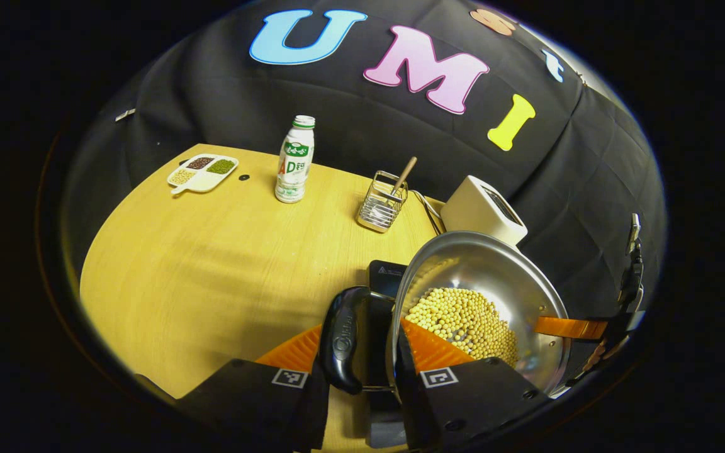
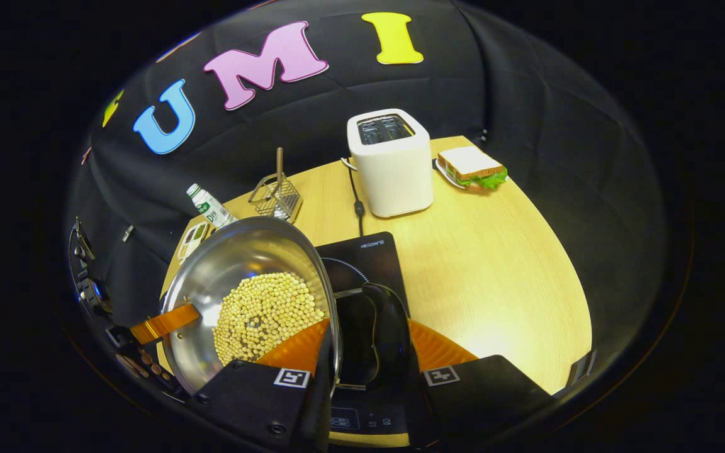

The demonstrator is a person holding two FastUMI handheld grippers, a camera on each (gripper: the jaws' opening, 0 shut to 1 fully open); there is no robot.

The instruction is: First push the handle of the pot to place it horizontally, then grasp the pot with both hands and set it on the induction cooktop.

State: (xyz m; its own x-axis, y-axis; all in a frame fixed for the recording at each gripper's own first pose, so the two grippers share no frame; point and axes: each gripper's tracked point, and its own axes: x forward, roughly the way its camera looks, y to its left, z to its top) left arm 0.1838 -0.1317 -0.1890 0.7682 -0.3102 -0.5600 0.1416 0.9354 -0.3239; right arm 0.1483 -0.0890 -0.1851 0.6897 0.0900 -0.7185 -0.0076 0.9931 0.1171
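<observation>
While the pot (image 1: 482, 296) full of beans hangs above the black cooktop (image 2: 362, 264) on the table (image 2: 494, 264), the left gripper (image 1: 362, 365) has its jaws squeezed on one pot handle (image 1: 343, 340), and the right gripper (image 2: 365, 362) squeezes the other handle (image 2: 387, 333).

We find a staged kitchen set inside a booth. A wooden table (image 2: 494, 251) carries a toaster (image 2: 391, 165), induction cooktop (image 2: 362, 261) and sandwich (image 2: 471, 167); black cloth (image 2: 513, 82) forms the walls.

Toaster (image 2: 391, 165), sandwich (image 2: 471, 167), bottle (image 1: 294, 160), wire basket (image 1: 382, 202) and sectioned dish (image 1: 202, 172) on table (image 1: 211, 264).
</observation>
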